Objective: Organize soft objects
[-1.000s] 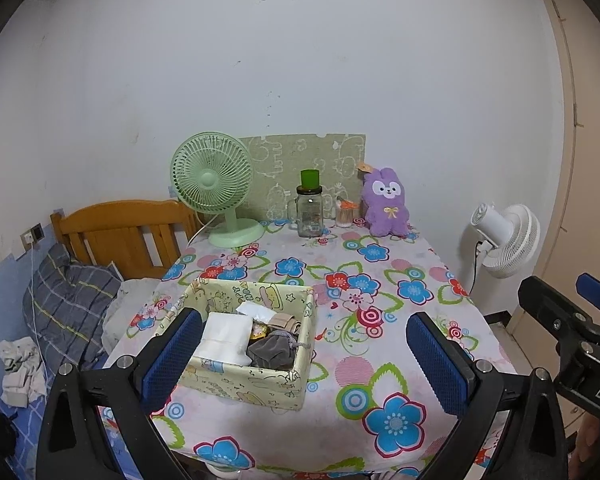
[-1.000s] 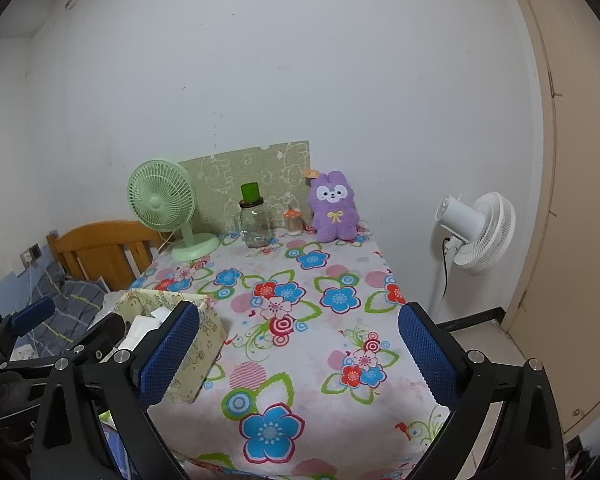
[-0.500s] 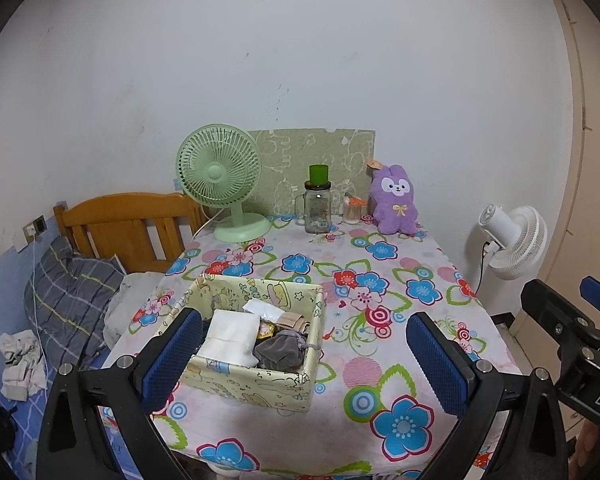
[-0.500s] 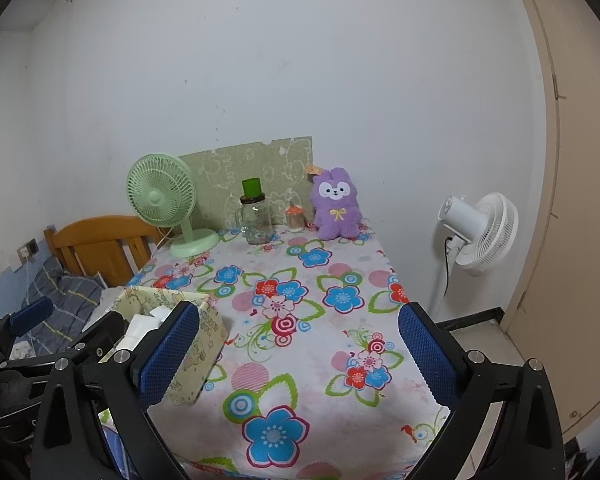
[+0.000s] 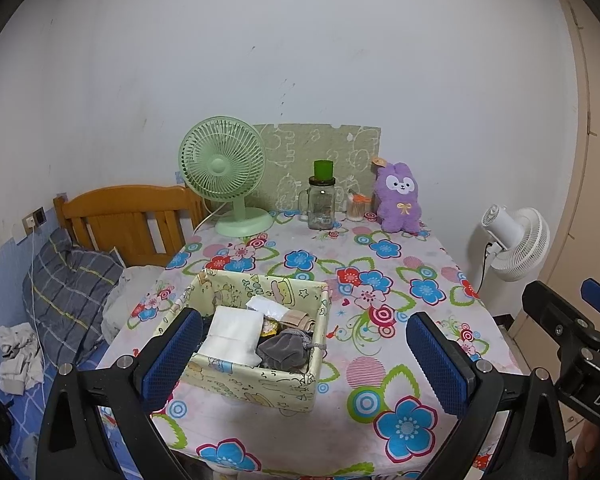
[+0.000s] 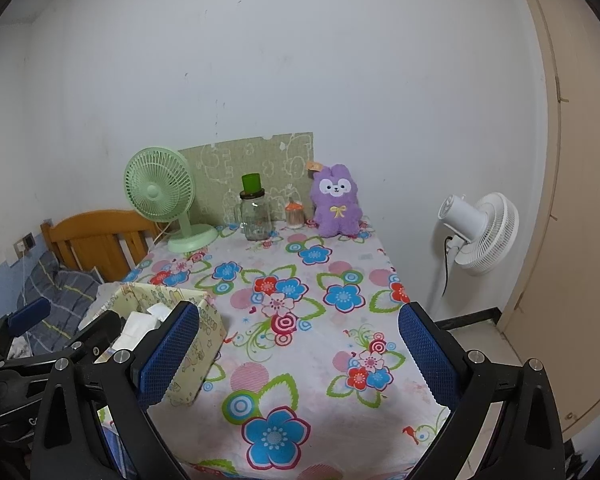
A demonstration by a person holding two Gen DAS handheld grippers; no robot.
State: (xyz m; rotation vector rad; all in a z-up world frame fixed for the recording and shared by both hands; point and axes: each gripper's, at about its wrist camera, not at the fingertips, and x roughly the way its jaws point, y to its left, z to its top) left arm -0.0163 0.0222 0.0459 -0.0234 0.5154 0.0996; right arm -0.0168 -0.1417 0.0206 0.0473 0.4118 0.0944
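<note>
A pale yellow fabric box (image 5: 256,388) (image 6: 196,356) sits on the near left of the flowered table. Inside lie a white folded cloth (image 5: 234,334), a grey pouch (image 5: 286,354), a small white packet (image 5: 268,307) and a beige item. A purple plush rabbit (image 5: 398,198) (image 6: 337,202) sits upright at the far edge by the wall. My left gripper (image 5: 304,360) hangs open above the near edge, its left pad in front of the box. My right gripper (image 6: 298,356) stands open over the bare cloth to the right of the box. Neither holds anything.
At the back stand a green desk fan (image 5: 224,172), a glass jar with a green lid (image 5: 322,200), a small orange-topped jar (image 5: 356,208) and a patterned board (image 5: 320,156). A white floor fan (image 6: 480,232) stands right of the table. A bed with a wooden headboard (image 5: 128,220) lies left.
Both grippers have drifted slightly back and up from the table, so the view has shifted a little. The box, its contents and the plush rabbit have not moved.
</note>
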